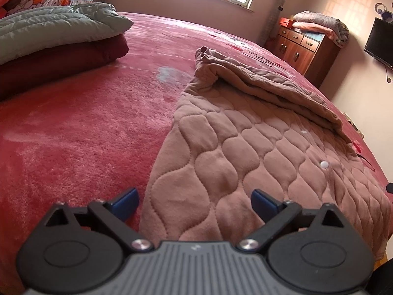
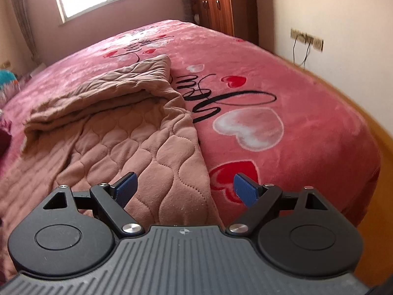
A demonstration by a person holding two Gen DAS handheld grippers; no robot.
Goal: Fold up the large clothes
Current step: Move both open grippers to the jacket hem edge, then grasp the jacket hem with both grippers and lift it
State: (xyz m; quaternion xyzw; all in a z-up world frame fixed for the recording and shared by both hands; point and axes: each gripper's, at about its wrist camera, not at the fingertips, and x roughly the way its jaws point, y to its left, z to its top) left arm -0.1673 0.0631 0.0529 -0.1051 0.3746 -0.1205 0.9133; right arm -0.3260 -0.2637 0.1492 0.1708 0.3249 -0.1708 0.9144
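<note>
A dusty-pink quilted garment (image 1: 233,147) lies spread on the red plush bed cover (image 1: 81,127), its far part folded back over itself in a thick roll. A white snap button (image 1: 324,164) shows on it. My left gripper (image 1: 195,200) hovers over the garment's near left edge, jaws wide open, nothing between the blue pads. In the right wrist view the same garment (image 2: 127,132) fills the left half. My right gripper (image 2: 184,188) stands open above its near right edge, where the cloth meets the heart-printed cover (image 2: 282,113).
A folded grey quilt (image 1: 49,29) on a dark red blanket sits at the bed's far left, with a person in turquoise behind it. A wooden cabinet (image 1: 304,46) with piled cloth stands by the far wall, a window beside it. The bed's edge and orange floor (image 2: 368,127) lie right.
</note>
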